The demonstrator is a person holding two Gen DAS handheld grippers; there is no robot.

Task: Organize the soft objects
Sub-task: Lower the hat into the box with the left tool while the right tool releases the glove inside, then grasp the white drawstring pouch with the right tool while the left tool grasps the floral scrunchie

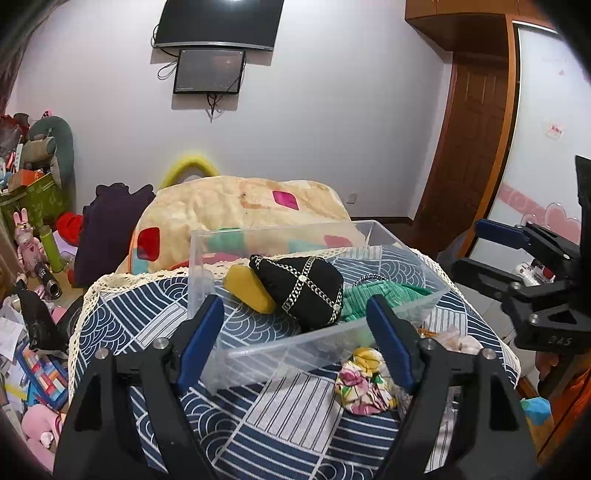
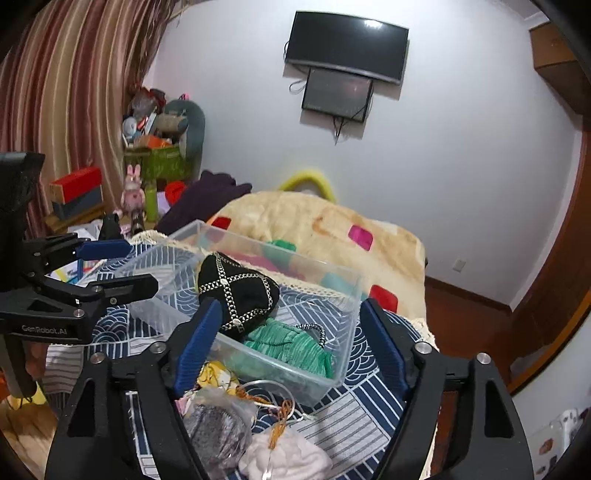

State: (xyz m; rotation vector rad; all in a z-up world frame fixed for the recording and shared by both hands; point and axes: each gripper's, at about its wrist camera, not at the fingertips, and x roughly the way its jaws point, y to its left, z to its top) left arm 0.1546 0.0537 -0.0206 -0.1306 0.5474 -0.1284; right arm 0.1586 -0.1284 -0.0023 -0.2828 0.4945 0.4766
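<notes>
Only the left wrist view shows the yellow pouch [image 1: 250,288].

One clear bin [image 1: 317,343]; three soft items inside; two wall screens [image 1: 218,22].

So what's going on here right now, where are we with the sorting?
Both hand-held grippers are open and empty, hovering near the clear plastic bin on the patterned bedspread. The bin already holds a black chain-trimmed pouch, a yellow piece and a green knit item. Still outside: a floral fabric bundle between the left hand-held gripper fingers, and in front of the right hand-held gripper, a bagged grey item and a pale pink cloth.
</notes>
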